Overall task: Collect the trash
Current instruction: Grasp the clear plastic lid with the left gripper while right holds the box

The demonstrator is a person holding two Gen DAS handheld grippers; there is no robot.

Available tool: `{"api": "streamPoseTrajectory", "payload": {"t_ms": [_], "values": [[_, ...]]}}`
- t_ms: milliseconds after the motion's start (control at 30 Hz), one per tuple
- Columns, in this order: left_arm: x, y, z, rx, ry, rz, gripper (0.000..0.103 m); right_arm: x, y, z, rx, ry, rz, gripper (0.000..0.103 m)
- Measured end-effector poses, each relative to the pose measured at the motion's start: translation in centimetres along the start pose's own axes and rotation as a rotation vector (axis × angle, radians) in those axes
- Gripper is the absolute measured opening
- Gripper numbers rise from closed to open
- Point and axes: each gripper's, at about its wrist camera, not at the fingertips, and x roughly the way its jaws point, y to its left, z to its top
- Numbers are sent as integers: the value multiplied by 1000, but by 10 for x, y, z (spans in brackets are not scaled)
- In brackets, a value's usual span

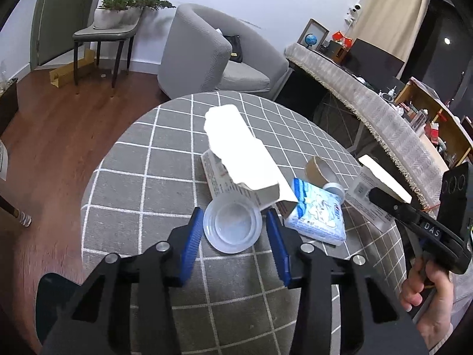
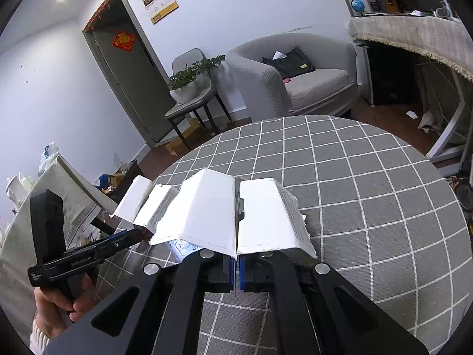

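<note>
I bracket the clear plastic cup (image 1: pixel 232 225) on the checked table (image 1: pixel 124 177) with my left gripper (image 1: pixel 233 227), pads apparently not yet touching; the cup may crush. My right gripper (image 2: pixel 236 269) pinches a torn white carton (image 2: pixel 236 216) beside it.

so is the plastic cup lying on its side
No, the plastic cup stands upright on the table, its open mouth facing up between the left gripper's fingers.

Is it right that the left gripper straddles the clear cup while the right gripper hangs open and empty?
Not quite. The right gripper is shut on a white box, as the right wrist view shows. The left gripper does straddle the clear cup.
</note>
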Motion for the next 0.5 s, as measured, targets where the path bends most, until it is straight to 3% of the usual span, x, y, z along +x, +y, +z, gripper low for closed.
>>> {"api": "streamPoseTrajectory", "payload": {"t_ms": [67, 500], "values": [[0, -2, -2, 6, 4, -3, 41, 0, 0, 0, 1, 1, 0, 2], [-26, -7, -13, 46, -18, 25, 41, -5, 19, -6, -1, -17, 27, 2]]}}
